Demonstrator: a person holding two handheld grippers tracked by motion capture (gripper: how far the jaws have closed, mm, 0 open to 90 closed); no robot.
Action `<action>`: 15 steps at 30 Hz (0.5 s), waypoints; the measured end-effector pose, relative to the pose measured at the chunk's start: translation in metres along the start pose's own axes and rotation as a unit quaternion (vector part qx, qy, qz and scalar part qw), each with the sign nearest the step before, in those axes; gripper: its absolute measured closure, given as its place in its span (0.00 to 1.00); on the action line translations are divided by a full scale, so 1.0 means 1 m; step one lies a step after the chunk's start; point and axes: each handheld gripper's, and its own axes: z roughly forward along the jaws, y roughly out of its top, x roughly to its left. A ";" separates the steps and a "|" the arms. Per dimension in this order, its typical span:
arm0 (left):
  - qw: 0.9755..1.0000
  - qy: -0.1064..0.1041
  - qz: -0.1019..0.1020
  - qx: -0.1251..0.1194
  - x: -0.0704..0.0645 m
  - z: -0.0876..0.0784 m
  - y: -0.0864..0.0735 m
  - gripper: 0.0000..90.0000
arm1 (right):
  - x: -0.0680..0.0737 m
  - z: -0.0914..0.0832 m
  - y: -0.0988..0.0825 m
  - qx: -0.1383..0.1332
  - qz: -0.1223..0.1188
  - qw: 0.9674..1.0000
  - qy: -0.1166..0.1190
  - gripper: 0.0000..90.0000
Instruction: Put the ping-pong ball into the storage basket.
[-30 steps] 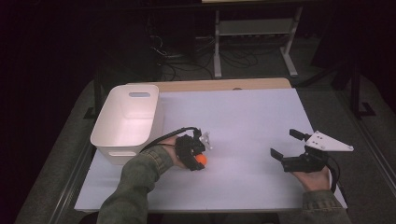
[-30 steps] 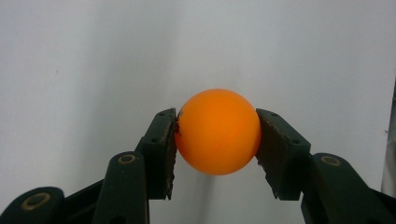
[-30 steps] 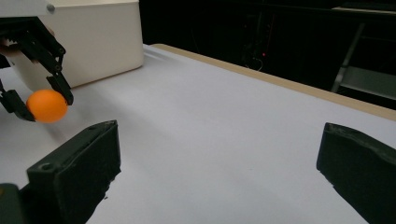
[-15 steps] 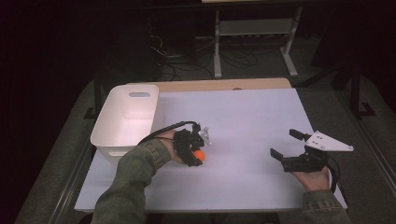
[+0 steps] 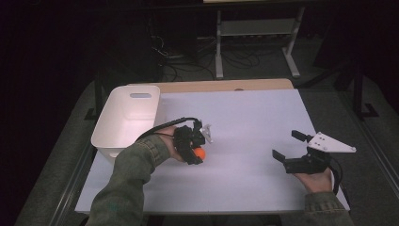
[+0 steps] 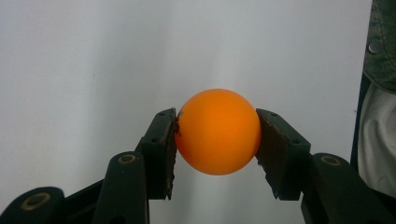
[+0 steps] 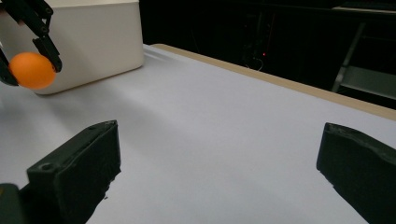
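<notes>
Your left tongs (image 6: 215, 154) clamp the orange ball (image 6: 217, 131) at its widest — light, smooth, likely slippery. Right tongs (image 5: 288, 146) wait, jaws wide apart.

Orange ping-pong ball (image 6: 217, 131): smooth, round, sitting pinched between the two black jaws of the left gripper (image 5: 192, 146), a pad pressing each side. Hanging above the white table surface (image 5: 249, 117), toward its left side, just beside the white plastic bin (image 5: 126, 117) standing at the left edge, near the far corner.
</notes>
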 end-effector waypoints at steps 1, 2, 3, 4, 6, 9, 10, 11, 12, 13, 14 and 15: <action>1.000 0.000 0.000 -0.001 0.000 -0.001 0.000 0.56 | 0.000 0.000 0.000 0.000 -0.001 1.000 0.000 0.00; 1.000 0.001 0.001 -0.001 0.000 -0.003 0.000 0.56 | 0.000 0.000 0.000 0.000 0.000 1.000 0.000 0.00; 1.000 0.001 0.000 -0.002 0.000 -0.004 0.001 0.56 | 0.000 0.000 0.000 0.000 0.000 1.000 0.000 0.00; 1.000 0.001 0.002 -0.001 0.000 -0.005 0.001 0.56 | 0.000 0.000 0.000 0.000 -0.001 1.000 0.000 0.00; 1.000 0.002 0.003 0.000 0.000 -0.006 0.001 0.56 | 0.000 0.000 0.000 0.001 -0.002 1.000 0.000 0.00; 1.000 0.002 0.005 0.000 0.000 -0.008 0.000 0.56 | 0.000 0.000 0.000 0.001 -0.002 1.000 0.000 0.00; 1.000 0.002 0.004 0.000 0.000 -0.009 0.000 0.56 | 0.000 0.000 0.000 0.001 -0.002 1.000 0.000 0.00; 1.000 0.003 0.004 0.000 0.001 -0.010 0.000 0.56 | 0.000 0.000 0.000 0.001 -0.002 1.000 0.000 0.00; 1.000 0.004 0.003 0.000 0.001 -0.011 0.000 0.56 | 0.000 0.000 0.000 0.002 -0.001 1.000 0.000 0.00; 1.000 0.005 0.003 0.001 0.001 -0.012 0.000 0.56 | 0.000 0.000 0.000 0.002 -0.002 1.000 0.000 0.00; 1.000 0.007 0.005 0.002 0.001 -0.013 0.000 0.56 | 0.000 0.000 0.000 0.002 -0.002 1.000 0.000 0.00; 1.000 0.008 0.004 0.002 0.001 -0.015 0.000 0.56 | 0.000 0.000 0.000 0.002 -0.002 1.000 0.000 0.00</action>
